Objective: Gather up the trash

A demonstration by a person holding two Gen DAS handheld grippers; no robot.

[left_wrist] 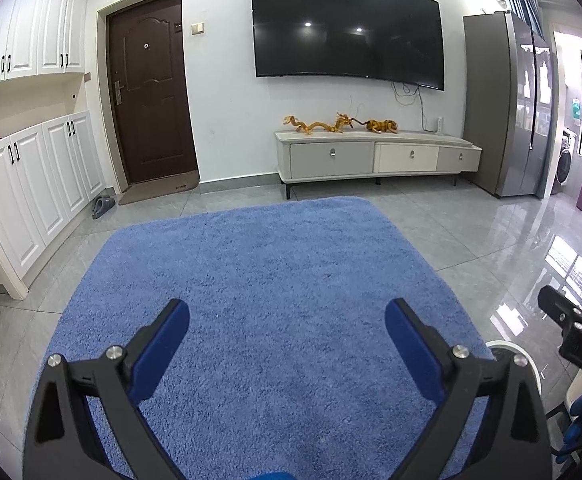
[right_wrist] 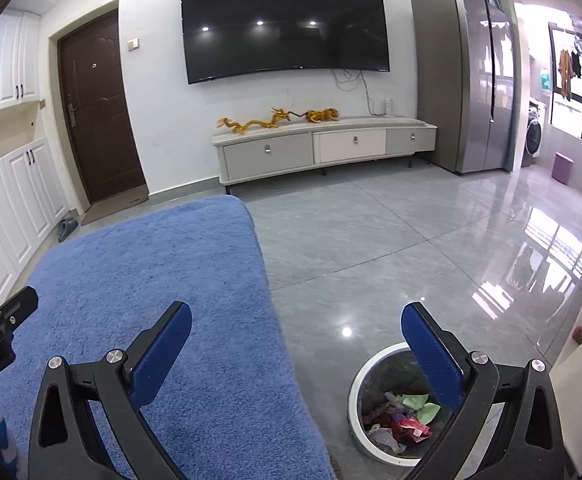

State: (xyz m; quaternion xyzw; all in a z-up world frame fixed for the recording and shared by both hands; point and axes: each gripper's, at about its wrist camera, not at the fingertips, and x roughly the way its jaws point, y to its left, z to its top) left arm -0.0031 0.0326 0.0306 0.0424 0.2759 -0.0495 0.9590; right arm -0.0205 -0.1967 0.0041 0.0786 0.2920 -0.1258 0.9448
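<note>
Both grippers — left gripper (left_wrist: 287, 316), right gripper (right_wrist: 297, 320) — spread and empty over blue rug (left_wrist: 259, 280); risk: quitting early, missing scraps outside the bin (right_wrist: 355, 384).

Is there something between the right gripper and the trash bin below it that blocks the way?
Nothing visible blocks it. The right gripper is open and empty above the floor, and the trash bin stands uncovered just below its right finger, beside the blue rug, with crumpled trash already inside.
</note>
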